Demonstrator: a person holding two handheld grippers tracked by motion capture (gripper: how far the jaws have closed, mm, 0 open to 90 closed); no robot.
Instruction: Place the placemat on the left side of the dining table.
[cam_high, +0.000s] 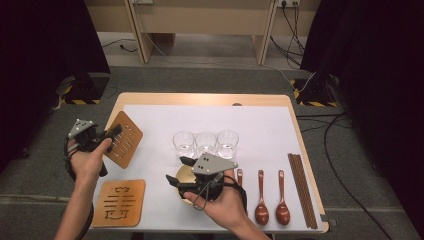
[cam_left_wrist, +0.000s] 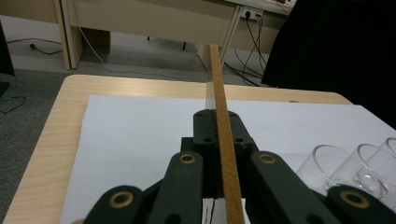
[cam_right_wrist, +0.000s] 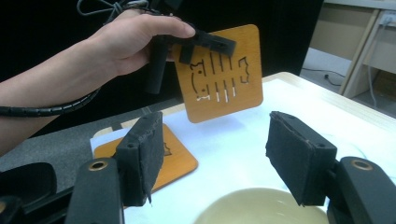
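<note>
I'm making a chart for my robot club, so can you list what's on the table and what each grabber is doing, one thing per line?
left gripper: shut on the lifted wooden trivet, held in the air
right gripper: open, jaws apart above the bowl, not touching it
second wooden trivet: flat on the white sheet, near the left front corner
glasses: three clear ones, in a row in the middle
spoons: three brown ones, side by side at the right
chopsticks: brown, right of the spoons
</note>
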